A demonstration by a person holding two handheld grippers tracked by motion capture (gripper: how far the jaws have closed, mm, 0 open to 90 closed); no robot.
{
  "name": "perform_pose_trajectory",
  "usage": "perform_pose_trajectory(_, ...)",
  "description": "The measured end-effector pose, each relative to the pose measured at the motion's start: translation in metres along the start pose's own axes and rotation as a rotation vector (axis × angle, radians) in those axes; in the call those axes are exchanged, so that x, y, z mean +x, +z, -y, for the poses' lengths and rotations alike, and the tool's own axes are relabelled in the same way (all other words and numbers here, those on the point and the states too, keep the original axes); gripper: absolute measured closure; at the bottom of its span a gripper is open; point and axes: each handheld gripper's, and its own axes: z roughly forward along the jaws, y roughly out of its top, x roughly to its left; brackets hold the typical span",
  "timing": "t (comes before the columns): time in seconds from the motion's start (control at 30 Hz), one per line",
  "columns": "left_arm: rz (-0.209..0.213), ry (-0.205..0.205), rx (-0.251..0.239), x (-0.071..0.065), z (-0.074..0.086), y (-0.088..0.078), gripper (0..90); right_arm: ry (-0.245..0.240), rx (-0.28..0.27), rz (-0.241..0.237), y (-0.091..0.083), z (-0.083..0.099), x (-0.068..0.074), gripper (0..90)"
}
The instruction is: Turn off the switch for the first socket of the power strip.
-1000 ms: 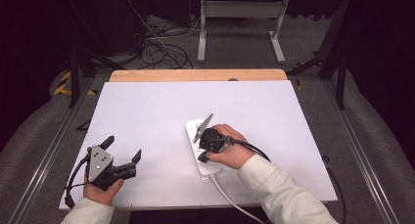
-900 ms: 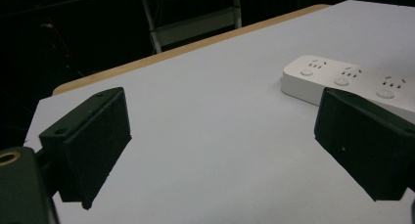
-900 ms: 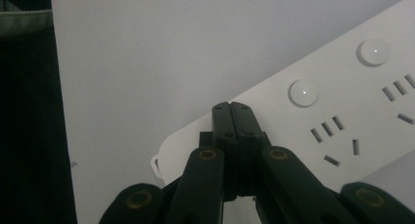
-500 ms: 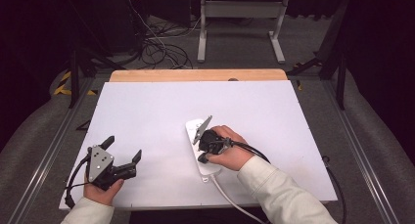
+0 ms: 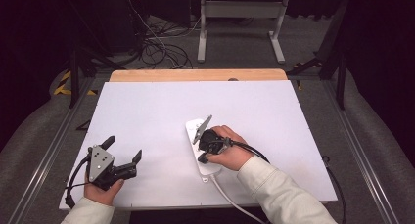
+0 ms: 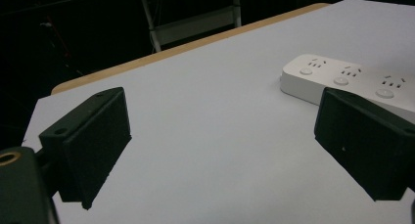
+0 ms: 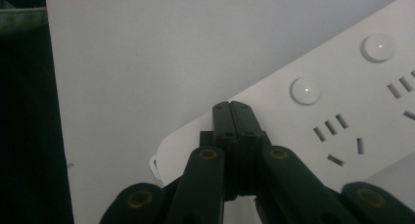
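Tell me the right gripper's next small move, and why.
Probably nudge the shut right gripper forward and press the nearest round white button on the white plastic power strip: its closed tips already rest over the strip, just short of that button.

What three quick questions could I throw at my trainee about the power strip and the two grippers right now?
1. True or false: the left gripper rests on the power strip.
2. Which gripper has its jaws pressed together over the strip? A) left B) right C) both
3. Fill in: each outlet group on the strip has a round white ______ beside it.

Key: 1. False; it is held apart from the strip, jaws wide, over the white table. 2. B. 3. Button.
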Motion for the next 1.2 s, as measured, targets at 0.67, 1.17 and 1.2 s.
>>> perform_pose_trajectory(0.67,-0.002,0.002,0.001,-0.0007,0.0001,0.0006,6.9,0.025,0.032,-0.011,0.0010,-0.0044,-0.0016,90.0)
perform_pose_trajectory(1.17,-0.002,-0.004,0.004,0.0003,0.0005,0.0000,6.8,-0.007,0.021,0.014,0.0038,-0.0080,0.0025,90.0)
perform_pose_trajectory(1.2,-0.002,-0.004,0.005,0.0003,0.0005,0.0000,6.8,-0.011,0.007,0.008,0.0026,-0.0080,0.0037,90.0)
